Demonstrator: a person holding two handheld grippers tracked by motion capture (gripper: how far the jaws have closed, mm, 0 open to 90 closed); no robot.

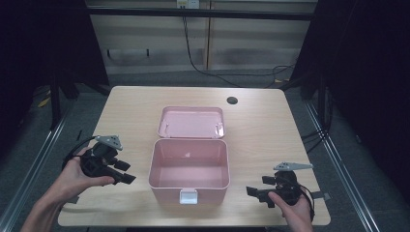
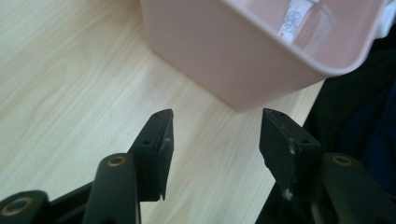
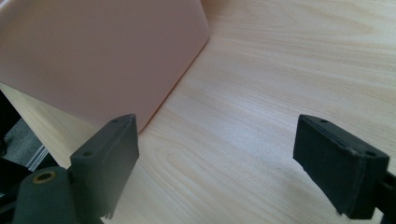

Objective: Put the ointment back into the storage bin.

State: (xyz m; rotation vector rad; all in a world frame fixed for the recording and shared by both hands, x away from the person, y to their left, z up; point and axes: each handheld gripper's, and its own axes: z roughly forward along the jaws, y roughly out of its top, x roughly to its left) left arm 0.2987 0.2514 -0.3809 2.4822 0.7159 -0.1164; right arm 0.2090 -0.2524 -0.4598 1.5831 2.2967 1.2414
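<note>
The pink plastic box point(image 1: 189, 164) sits mid-table point(image 1: 261, 125), lid point(image 1: 191, 122) swung back, apparently empty. Left gripper point(image 1: 126, 172) and right gripper point(image 1: 252, 191) flank it, jaws spread, holding nothing. It looks light, rigid and slick; the thin wall rim offers the surest pinch.

My high view looks down over the whole table point(image 1: 270, 125); both gripper views sit close, sharing the pink box point(image 1: 189, 166).

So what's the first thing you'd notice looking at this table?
The pink box in the middle of the wooden table, its lid flipped open behind it and nothing inside. Then the black left gripper and right gripper, one on each side, both open and pointing at it.
</note>
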